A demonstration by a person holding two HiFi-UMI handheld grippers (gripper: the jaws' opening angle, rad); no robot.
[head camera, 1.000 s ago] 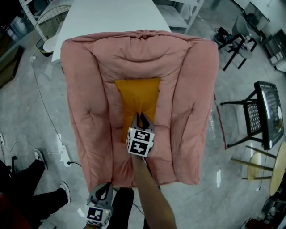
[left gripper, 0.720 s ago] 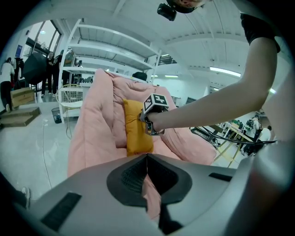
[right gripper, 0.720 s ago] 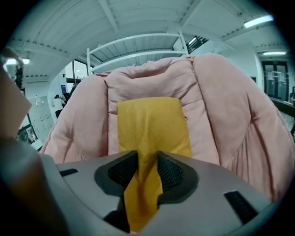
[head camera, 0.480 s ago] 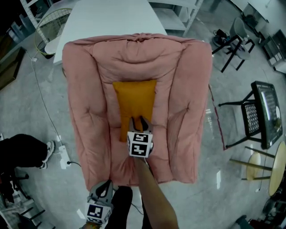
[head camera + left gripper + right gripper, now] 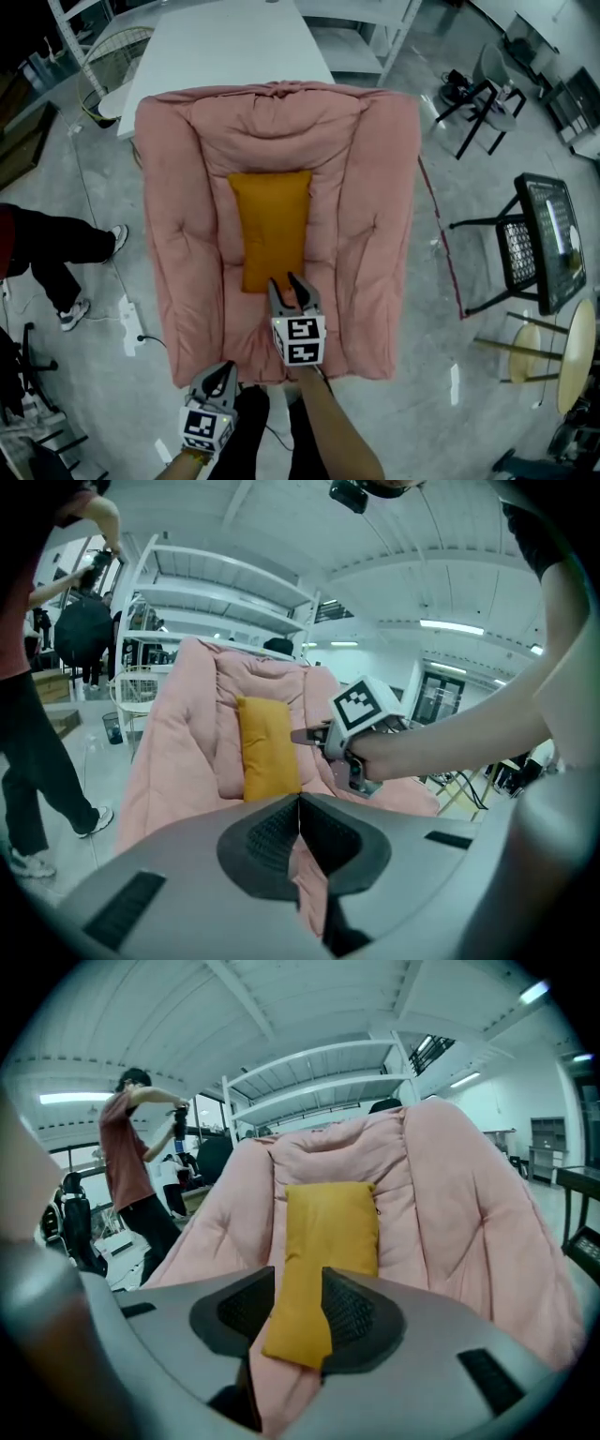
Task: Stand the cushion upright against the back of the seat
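Right claw (image 5: pixel 287 284) just opened — cushion (image 5: pixel 272 225) edge in gap, unpinched; left claw (image 5: pixel 220 369) together, clear of seat (image 5: pixel 375 234).

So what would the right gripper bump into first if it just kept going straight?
Probably the orange cushion: the right gripper, its jaws just opened and gripping nothing, points at its lower end.

Right tool (image 5: pixel 284 282) outstretched, jaws just opened, clamping nothing, left tool (image 5: pixel 225 369) closed, held low
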